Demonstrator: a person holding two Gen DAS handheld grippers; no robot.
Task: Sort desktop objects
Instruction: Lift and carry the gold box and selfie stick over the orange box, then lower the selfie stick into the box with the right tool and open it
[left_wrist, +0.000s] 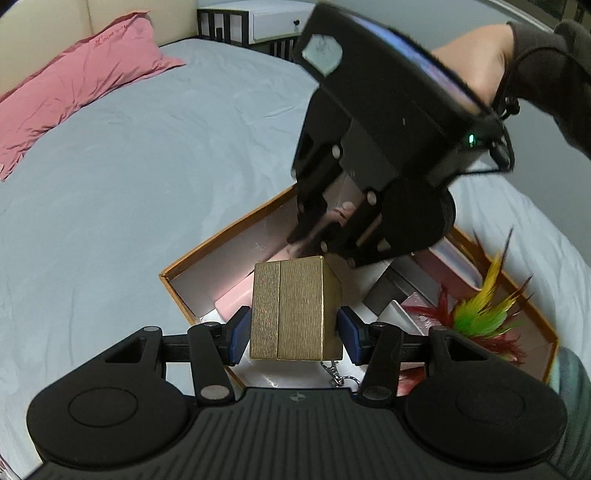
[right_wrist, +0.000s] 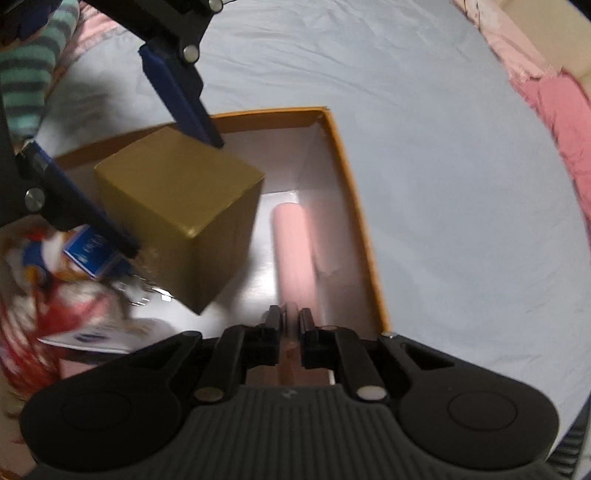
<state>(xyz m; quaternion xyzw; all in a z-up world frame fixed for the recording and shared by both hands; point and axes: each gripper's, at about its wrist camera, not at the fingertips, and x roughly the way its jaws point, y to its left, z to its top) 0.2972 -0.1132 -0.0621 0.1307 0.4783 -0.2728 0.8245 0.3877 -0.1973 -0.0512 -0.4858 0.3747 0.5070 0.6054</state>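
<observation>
My left gripper (left_wrist: 294, 328) clamps the gold box (left_wrist: 295, 308) between its blue pads, low in the middle of the left wrist frame, above the orange-rimmed tray (left_wrist: 221, 236) on the grey bed sheet (left_wrist: 129, 177). My right gripper (right_wrist: 291, 325), at lower centre of its frame, has its jaws nearly together around the pink tube (right_wrist: 293, 251) lying along the tray's right wall; whether the pads press it I cannot tell. Feathers (left_wrist: 480, 310) lie at the right.
</observation>
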